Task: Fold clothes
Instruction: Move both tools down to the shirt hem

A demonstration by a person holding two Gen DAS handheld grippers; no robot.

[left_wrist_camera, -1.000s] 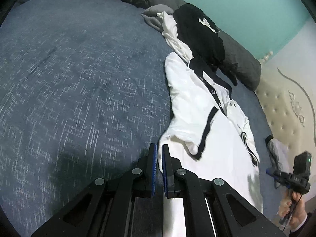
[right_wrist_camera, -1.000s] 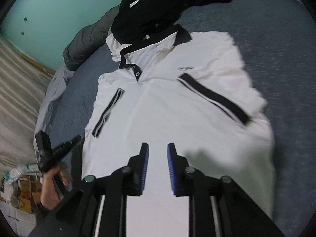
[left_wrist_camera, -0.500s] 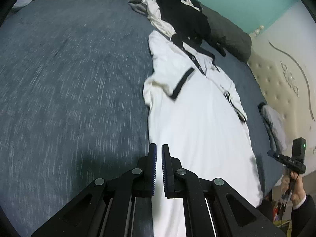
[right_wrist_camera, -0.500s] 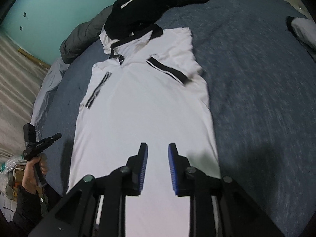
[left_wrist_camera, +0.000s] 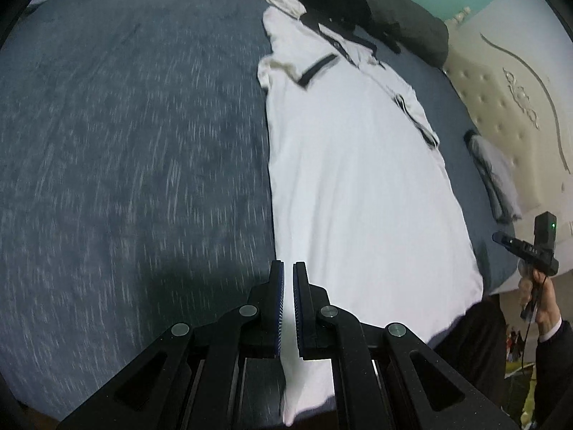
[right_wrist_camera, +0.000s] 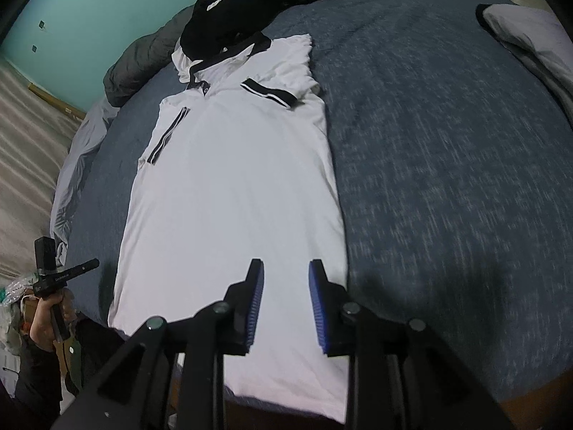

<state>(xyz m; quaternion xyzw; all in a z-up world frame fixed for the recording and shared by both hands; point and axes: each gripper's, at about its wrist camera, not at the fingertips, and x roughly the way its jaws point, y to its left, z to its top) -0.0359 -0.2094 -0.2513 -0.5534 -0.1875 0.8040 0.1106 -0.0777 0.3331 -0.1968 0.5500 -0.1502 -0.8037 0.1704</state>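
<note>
- On the blue bed (right_wrist_camera: 447, 150), our white polo shirt (right_wrist_camera: 229, 186) now lies stretched long and flat, pulled toward us.
- Left gripper (left_wrist_camera: 288, 308): jaws narrow, pinching its hem corner.
- Right gripper (right_wrist_camera: 285, 306): jaws wide, empty above the hem.
- Smoothed thus, we judge it ready for folding.

One white polo shirt with black collar and black-banded sleeves (right_wrist_camera: 229, 193) lies centre frame. One heap of black garments (right_wrist_camera: 232, 10) sits at the top. One folded pale grey cloth (right_wrist_camera: 530, 39) is at upper right. Two black two-finger grippers: left (left_wrist_camera: 288, 308), right (right_wrist_camera: 286, 304).
</note>
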